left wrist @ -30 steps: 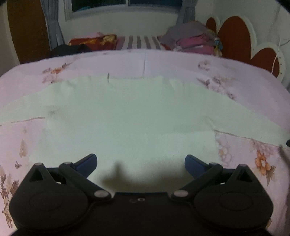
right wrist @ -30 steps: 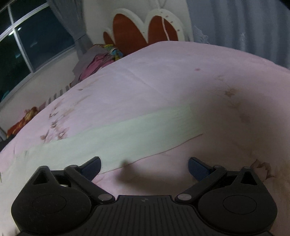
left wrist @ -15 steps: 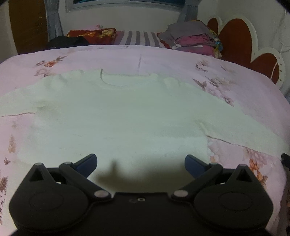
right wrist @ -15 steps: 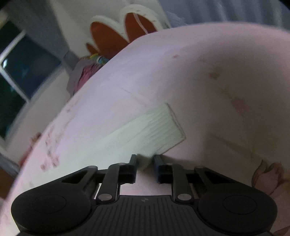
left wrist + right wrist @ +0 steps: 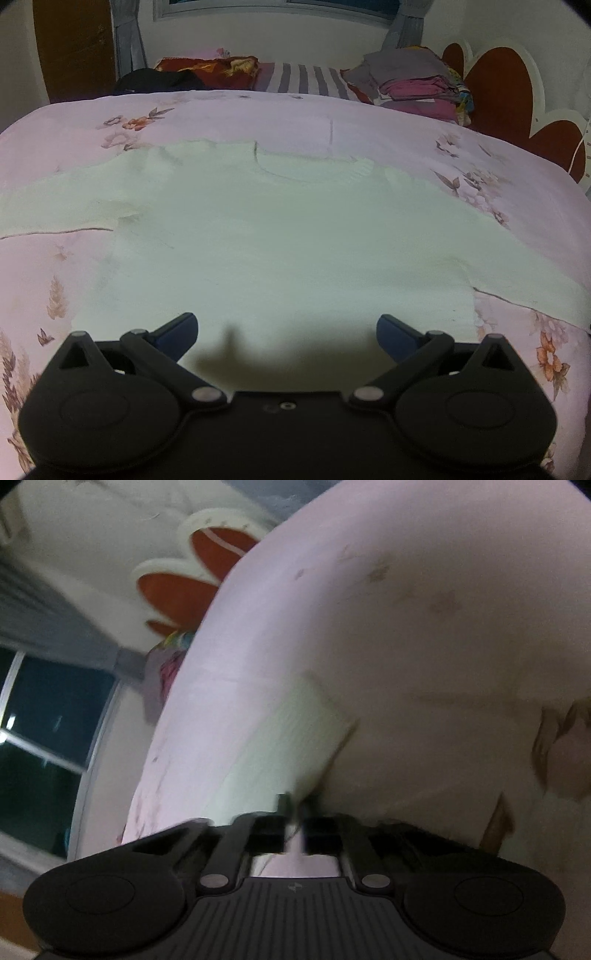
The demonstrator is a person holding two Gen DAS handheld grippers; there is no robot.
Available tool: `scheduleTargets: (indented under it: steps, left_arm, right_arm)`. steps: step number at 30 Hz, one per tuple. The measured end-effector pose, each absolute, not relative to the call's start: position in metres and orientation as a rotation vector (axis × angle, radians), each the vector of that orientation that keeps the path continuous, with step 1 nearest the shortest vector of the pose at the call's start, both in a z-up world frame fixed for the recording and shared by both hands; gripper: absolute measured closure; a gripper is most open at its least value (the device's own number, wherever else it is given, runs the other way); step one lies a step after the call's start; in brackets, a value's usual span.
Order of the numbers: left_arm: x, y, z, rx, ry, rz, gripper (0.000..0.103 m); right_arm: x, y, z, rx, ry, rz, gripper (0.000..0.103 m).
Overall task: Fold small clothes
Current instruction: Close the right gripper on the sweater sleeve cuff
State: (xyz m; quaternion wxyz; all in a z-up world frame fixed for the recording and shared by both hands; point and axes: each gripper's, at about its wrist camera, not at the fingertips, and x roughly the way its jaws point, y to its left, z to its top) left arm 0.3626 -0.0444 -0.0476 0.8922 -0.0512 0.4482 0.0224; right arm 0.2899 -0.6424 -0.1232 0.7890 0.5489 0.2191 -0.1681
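A pale green long-sleeved top point(image 5: 288, 236) lies spread flat on the pink floral bedspread point(image 5: 74, 140), neckline at the far side, sleeves out to both sides. My left gripper point(image 5: 287, 330) hovers open over the top's near hem, nothing between its blue-padded fingers point(image 5: 177, 330). In the right wrist view the picture is tilted and blurred. There my right gripper point(image 5: 294, 808) is shut on the edge of the ribbed sleeve point(image 5: 291, 734) near its cuff, and the sleeve runs up and away from the fingers.
A stack of folded clothes point(image 5: 413, 85) and a striped pillow point(image 5: 303, 77) lie at the far edge of the bed. A red and white flower-shaped headboard point(image 5: 517, 92) stands at the right. A window point(image 5: 40, 738) and curtains line the far wall.
My right gripper closed from wide open onto the sleeve's edge and rolled, tilting its view. The left gripper drifted sideways over the hem and stayed open.
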Motion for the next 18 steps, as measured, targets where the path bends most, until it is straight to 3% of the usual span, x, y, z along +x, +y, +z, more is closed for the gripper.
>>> scheduleTargets:
  steps: [12,18]
  left_arm:
    - [0.367,0.039,-0.063,-0.071,0.954,0.098,0.0]
    - [0.353,0.086,-0.071,-0.054,0.949,0.134,0.0]
  right_arm:
    - [0.272,-0.637,-0.113,1.113,0.44,-0.483,0.102]
    - [0.302,-0.567,-0.072,0.762,0.535,-0.392,0.102]
